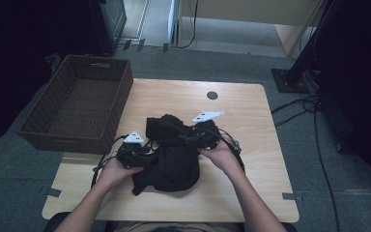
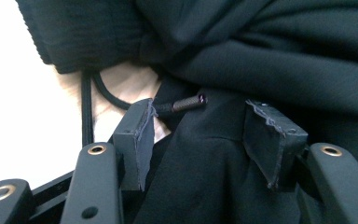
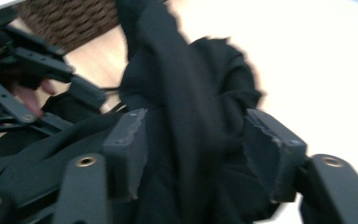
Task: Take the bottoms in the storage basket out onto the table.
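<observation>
Wooden table (image 1: 251, 106), wicker basket (image 1: 77, 104) at left, black garment (image 1: 174, 154) bunched, left tongs (image 2: 198, 135) and right tongs (image 3: 193, 149) spread around folds, neither pinching.

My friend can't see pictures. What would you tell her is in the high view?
A person's two hands, each holding a gripper, left and right, work a crumpled black garment in the middle of a light wooden table. A dark wicker basket sits at the table's far left corner.
</observation>
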`<state>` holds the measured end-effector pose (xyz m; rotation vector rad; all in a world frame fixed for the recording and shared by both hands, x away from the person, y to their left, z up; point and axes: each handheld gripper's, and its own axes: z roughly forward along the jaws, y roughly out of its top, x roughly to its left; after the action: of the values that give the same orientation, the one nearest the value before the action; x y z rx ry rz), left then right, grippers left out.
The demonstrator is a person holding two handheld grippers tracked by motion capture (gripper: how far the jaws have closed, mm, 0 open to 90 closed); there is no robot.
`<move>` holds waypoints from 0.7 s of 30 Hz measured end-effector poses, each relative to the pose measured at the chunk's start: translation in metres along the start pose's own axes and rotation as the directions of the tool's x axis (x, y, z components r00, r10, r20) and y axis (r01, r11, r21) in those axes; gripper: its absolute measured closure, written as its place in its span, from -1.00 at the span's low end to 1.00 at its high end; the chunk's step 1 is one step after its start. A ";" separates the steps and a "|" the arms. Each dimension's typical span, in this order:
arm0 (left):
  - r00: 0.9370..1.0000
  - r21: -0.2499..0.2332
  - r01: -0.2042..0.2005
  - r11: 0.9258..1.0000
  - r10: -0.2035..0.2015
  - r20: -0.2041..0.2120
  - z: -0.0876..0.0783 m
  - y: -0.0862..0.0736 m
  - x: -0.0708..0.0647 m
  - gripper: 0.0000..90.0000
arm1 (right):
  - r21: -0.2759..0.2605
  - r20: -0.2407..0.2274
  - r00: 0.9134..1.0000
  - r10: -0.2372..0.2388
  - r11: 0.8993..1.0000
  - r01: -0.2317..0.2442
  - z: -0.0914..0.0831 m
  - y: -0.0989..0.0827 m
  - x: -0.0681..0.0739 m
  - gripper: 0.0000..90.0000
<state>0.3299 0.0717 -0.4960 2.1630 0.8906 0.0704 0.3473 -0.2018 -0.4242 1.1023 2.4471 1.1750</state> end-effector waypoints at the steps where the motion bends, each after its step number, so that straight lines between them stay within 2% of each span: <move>1: 1.000 0.003 0.004 1.000 -0.004 0.002 0.002 -0.001 0.000 -0.03 | 0.027 -0.020 1.000 0.005 1.000 -0.005 0.007 0.000 0.001 -0.03; 3: 1.000 0.019 0.001 1.000 -0.001 0.008 0.005 -0.003 0.001 0.00 | 0.084 -0.038 0.999 0.012 0.996 -0.008 0.021 -0.001 0.002 0.03; 5: 1.000 0.012 -0.018 1.000 0.017 0.013 0.006 -0.004 0.000 0.15 | 0.102 -0.034 0.999 0.010 0.995 -0.007 0.030 -0.004 0.001 0.19; 6: 0.998 -0.002 -0.057 0.998 0.057 0.017 0.005 -0.006 0.000 0.33 | 0.101 -0.031 0.999 0.016 0.995 -0.013 0.032 -0.005 0.000 0.29; 7: 0.996 -0.008 -0.082 0.997 0.082 0.019 0.006 -0.008 0.000 0.45 | 0.103 -0.031 0.998 0.050 0.994 -0.046 0.033 -0.007 -0.002 0.46; 8: 0.995 0.007 -0.093 0.996 0.093 0.020 0.007 -0.010 0.000 0.50 | 0.103 -0.026 0.997 0.069 0.992 -0.066 0.034 -0.008 -0.004 0.55; 12: 0.997 0.004 -0.070 0.998 0.070 0.020 0.008 -0.012 0.004 0.67 | 0.110 -0.001 0.998 0.066 0.992 -0.066 0.033 -0.011 -0.011 0.83; 16: 0.996 0.013 -0.089 0.996 0.089 -0.007 0.008 -0.012 0.002 0.86 | 0.080 0.031 0.995 0.094 0.992 -0.096 0.026 -0.014 -0.022 0.93; 21: 0.996 0.021 -0.089 0.996 0.090 -0.018 0.007 -0.011 0.001 0.91 | 0.056 0.068 0.989 0.128 0.990 -0.132 0.009 -0.021 -0.041 0.94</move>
<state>0.3263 0.0727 -0.5091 2.2236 0.8079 0.1267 0.3695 -0.2340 -0.4509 1.3135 2.4085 1.0893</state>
